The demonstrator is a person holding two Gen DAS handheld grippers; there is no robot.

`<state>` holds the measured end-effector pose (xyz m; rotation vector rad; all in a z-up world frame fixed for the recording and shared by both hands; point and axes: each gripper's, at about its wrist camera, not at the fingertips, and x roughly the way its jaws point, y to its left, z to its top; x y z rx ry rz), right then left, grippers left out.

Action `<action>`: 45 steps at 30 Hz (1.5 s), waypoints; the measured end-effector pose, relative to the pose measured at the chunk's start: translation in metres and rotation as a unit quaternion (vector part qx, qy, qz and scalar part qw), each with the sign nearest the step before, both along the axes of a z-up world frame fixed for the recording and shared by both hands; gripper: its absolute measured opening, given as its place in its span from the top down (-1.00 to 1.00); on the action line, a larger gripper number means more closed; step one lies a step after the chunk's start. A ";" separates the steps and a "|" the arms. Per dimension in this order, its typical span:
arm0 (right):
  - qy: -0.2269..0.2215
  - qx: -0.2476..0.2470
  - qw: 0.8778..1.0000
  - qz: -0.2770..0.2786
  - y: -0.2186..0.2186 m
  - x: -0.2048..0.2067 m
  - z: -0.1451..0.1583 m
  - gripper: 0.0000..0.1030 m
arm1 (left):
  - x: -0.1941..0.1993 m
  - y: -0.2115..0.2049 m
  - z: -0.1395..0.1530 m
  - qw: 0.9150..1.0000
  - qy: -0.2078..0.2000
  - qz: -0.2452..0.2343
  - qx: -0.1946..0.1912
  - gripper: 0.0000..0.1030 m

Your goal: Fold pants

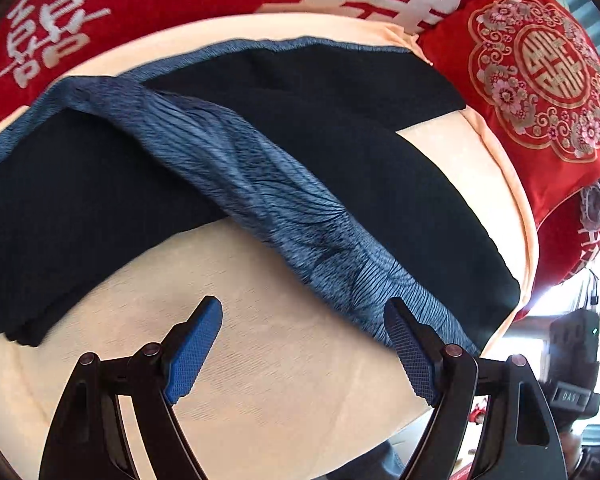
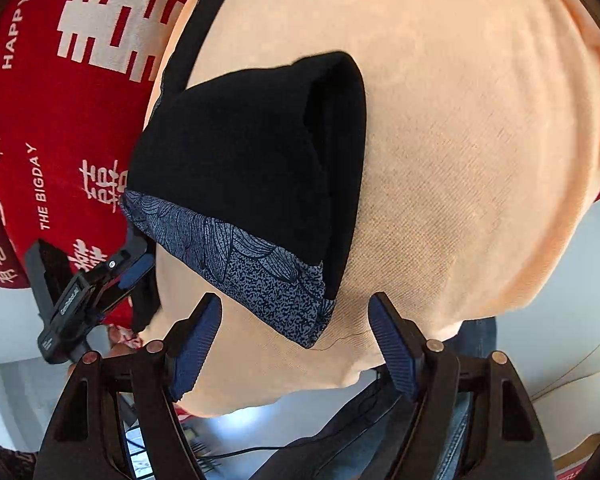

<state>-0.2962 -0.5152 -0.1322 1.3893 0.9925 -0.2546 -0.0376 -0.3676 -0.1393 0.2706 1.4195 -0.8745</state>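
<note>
Left tongs [image 1: 302, 340] released, right tongs [image 2: 296, 336] released, pants [image 1: 284, 184] edge close, peach cloth [image 1: 260, 360] bare

The pants [image 1: 340, 128] are matt black cloth with a blue-grey printed band [image 1: 260, 184] of finely lined fabric. The cover [image 1: 284, 360] beneath is peach cloth — ribbed, matt. The pillow [image 1: 540, 76] is red cloth, embroidered. Gripper pads [image 1: 194, 352] — textured blue plastic.
</note>
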 end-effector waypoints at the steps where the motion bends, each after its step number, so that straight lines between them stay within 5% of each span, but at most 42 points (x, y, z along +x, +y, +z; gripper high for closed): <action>1: -0.008 0.012 1.000 0.002 -0.001 -0.001 -0.003 -0.53 | 0.001 -0.005 -0.003 1.000 0.012 0.004 0.000 -0.63; 8: -0.082 0.125 0.988 -0.051 -0.004 -0.015 -0.032 -0.37 | -0.002 -0.026 -0.012 0.999 0.038 0.010 -0.002 -0.63; 10: -0.079 0.146 0.984 -0.060 -0.003 -0.019 -0.037 0.59 | -0.001 -0.029 -0.011 0.999 0.045 0.017 -0.004 -0.63; 11: -0.083 0.153 0.983 -0.064 -0.002 -0.019 -0.037 0.78 | -0.001 -0.030 -0.011 0.999 0.049 0.022 -0.007 -0.57; 12: -0.087 0.152 0.982 -0.064 -0.002 -0.018 -0.034 0.78 | -0.001 -0.031 -0.011 0.998 0.055 0.023 -0.010 -0.44; 14: -0.096 0.144 0.984 -0.051 -0.003 -0.012 -0.021 0.78 | -0.001 -0.034 -0.011 0.997 0.072 0.020 -0.011 0.40; 16: -0.111 0.133 0.984 -0.039 -0.009 -0.002 0.000 0.78 | 0.002 -0.036 -0.008 0.994 0.100 0.027 -0.026 0.67; 22: -0.168 0.065 0.984 0.000 -0.066 0.041 0.080 0.78 | 0.019 -0.053 0.046 0.994 0.074 0.042 -0.076 0.67; 28: -0.206 -0.014 0.977 0.045 -0.163 0.135 0.145 0.78 | 0.068 -0.106 0.076 0.992 0.037 0.056 -0.110 0.67; 31: -0.195 -0.046 0.977 0.072 -0.203 0.192 0.151 0.78 | 0.098 -0.133 0.083 0.991 0.002 0.066 -0.113 0.67; 35: -0.122 -0.097 0.980 0.123 -0.238 0.254 0.120 0.78 | 0.125 -0.157 0.078 0.994 -0.038 0.070 -0.074 0.66; 40: -0.044 -0.134 0.979 0.148 -0.252 0.291 0.076 0.71 | 0.141 -0.140 0.076 0.993 -0.082 0.079 -0.034 0.57; 41: -0.030 -0.154 0.975 0.158 -0.251 0.297 0.071 0.62 | 0.145 -0.129 0.073 0.991 -0.087 0.095 -0.023 0.14; 43: -0.013 -0.196 0.965 0.176 -0.245 0.304 0.074 -0.10 | 0.146 -0.106 0.064 0.986 -0.106 0.130 0.002 -0.53; 44: -0.015 -0.212 0.960 0.183 -0.239 0.304 0.080 -0.65 | 0.145 -0.095 0.056 0.982 -0.115 0.146 0.020 -0.53; 45: -0.028 -0.223 0.956 0.187 -0.232 0.300 0.089 -0.69 | 0.144 -0.087 0.046 0.981 -0.113 0.151 0.043 -0.53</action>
